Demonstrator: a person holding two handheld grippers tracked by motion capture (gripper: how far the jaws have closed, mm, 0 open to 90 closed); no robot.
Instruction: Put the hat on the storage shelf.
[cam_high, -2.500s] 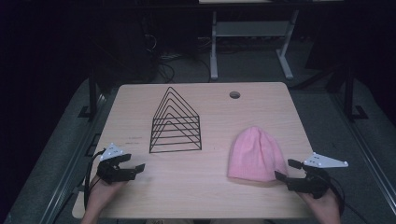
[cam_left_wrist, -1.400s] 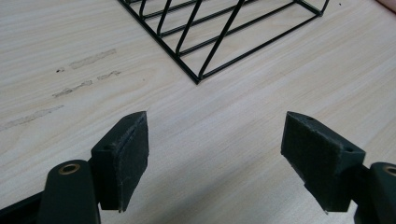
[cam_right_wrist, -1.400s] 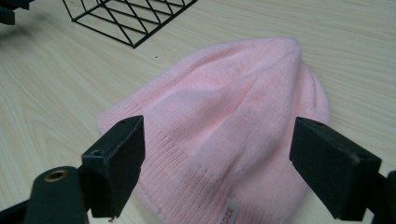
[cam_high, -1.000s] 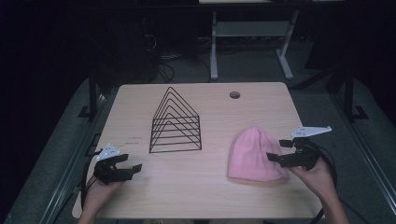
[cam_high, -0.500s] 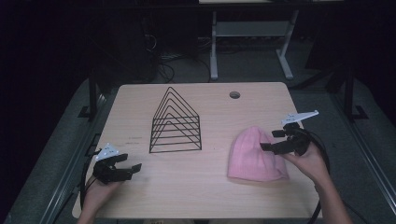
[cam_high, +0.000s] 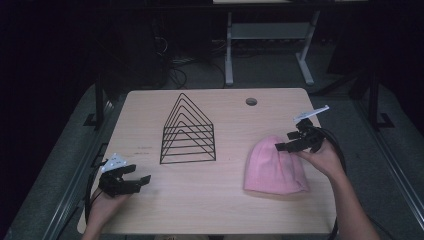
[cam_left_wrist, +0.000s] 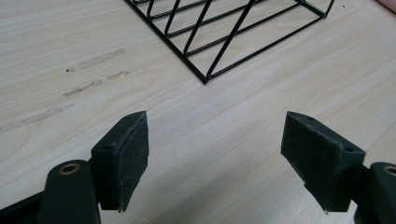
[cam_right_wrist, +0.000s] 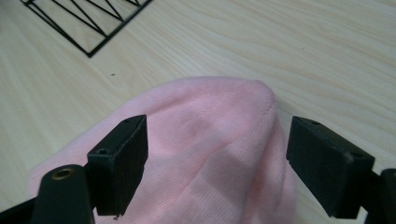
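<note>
Pink beanie (cam_high: 274, 167) flat, crown toward table's far edge

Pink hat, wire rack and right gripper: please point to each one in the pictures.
pink hat (cam_high: 274, 170), high view, on the middle of its knit body.
wire rack (cam_high: 188, 131), high view, on its triangular wire frames.
right gripper (cam_high: 283, 140), high view, between its open jaw tips over the hat's top.

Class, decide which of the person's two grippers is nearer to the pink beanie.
Right. The right gripper is open over the pink beanie's crown; the left gripper sits open near the table's far left edge, beyond the wire rack.
</note>
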